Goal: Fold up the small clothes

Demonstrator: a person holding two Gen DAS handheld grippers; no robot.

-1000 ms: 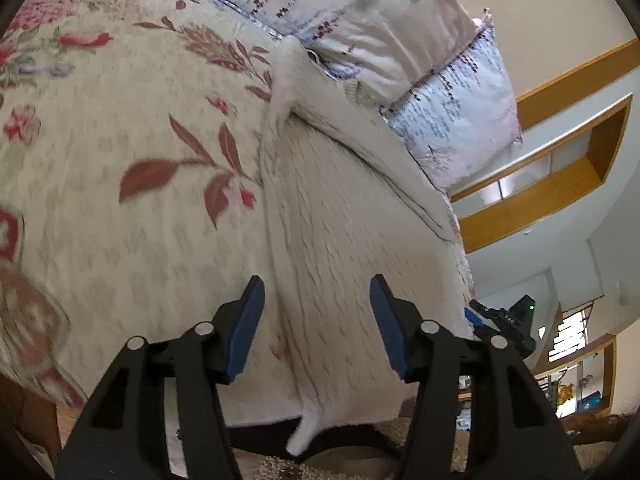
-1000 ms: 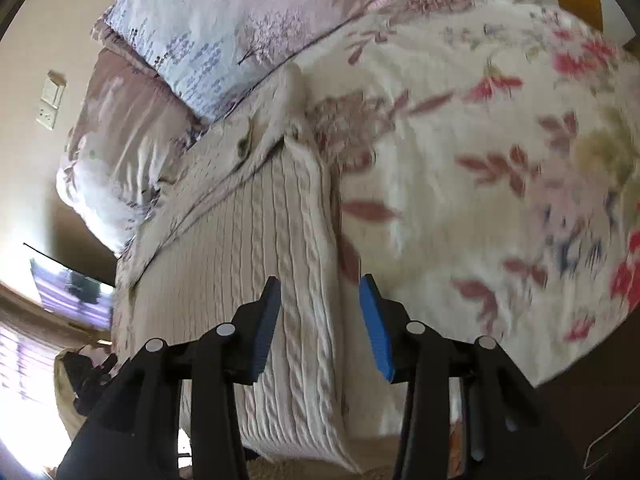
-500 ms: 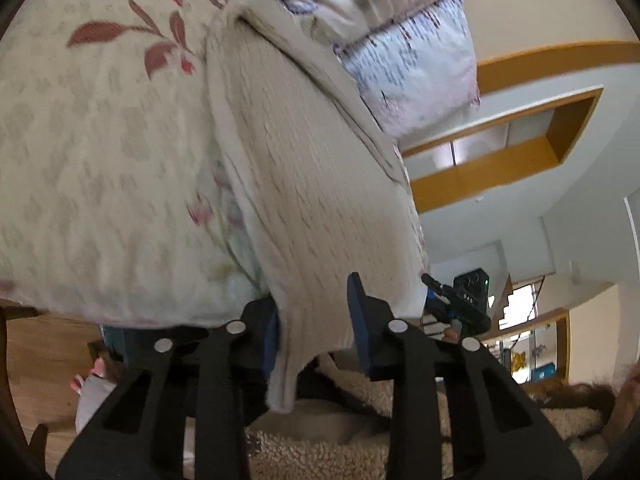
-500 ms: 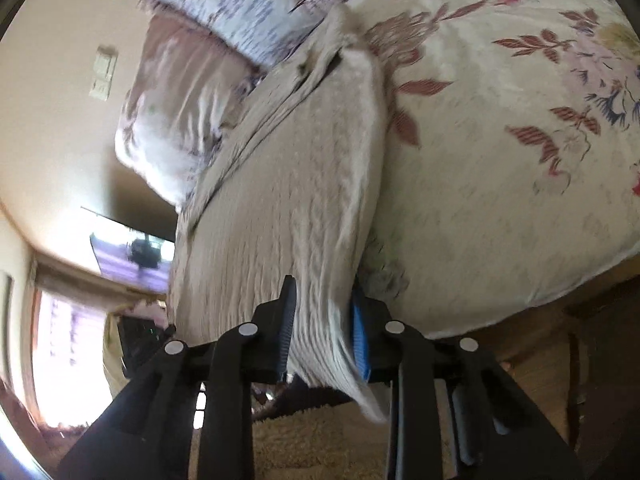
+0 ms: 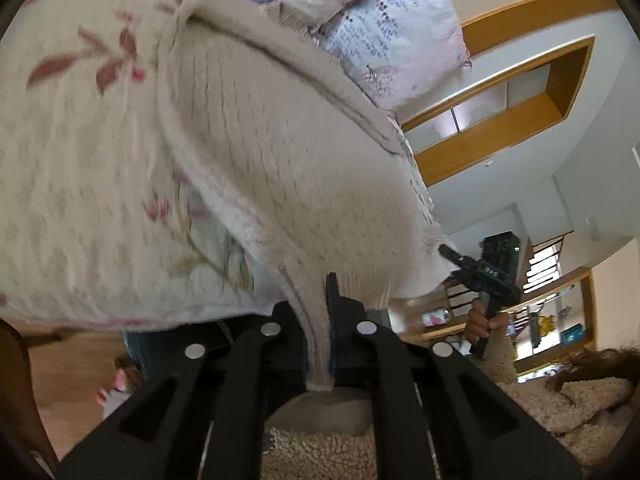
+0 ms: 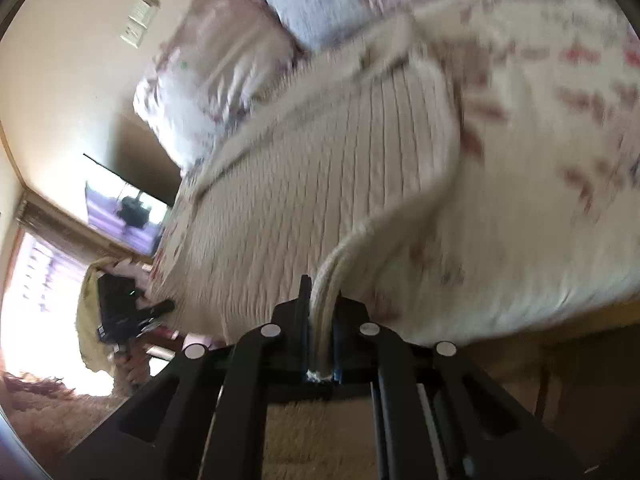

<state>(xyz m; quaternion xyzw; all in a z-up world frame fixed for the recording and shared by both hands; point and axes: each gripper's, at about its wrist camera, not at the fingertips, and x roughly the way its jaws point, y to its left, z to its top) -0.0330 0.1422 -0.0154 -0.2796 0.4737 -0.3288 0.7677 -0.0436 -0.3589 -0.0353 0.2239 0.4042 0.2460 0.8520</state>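
Note:
A cream cable-knit sweater lies on a floral bedspread, its hem hanging over the near edge of the bed. My left gripper is shut on the hem at one bottom corner, the knit pinched between its blue pads. In the right wrist view the same sweater runs up toward the pillows, and my right gripper is shut on the hem at the other bottom corner. Each gripper shows small in the other's view, at the opposite corner.
Patterned pillows lie at the head of the bed. A wooden wall niche is on the right. A dark screen hangs by a bright window. A fleece sleeve fills the bottom of both views.
Both grippers have closed from open onto the sweater's hem and pulled back toward the bed's near edge. The hem now hangs off the edge between the pads.

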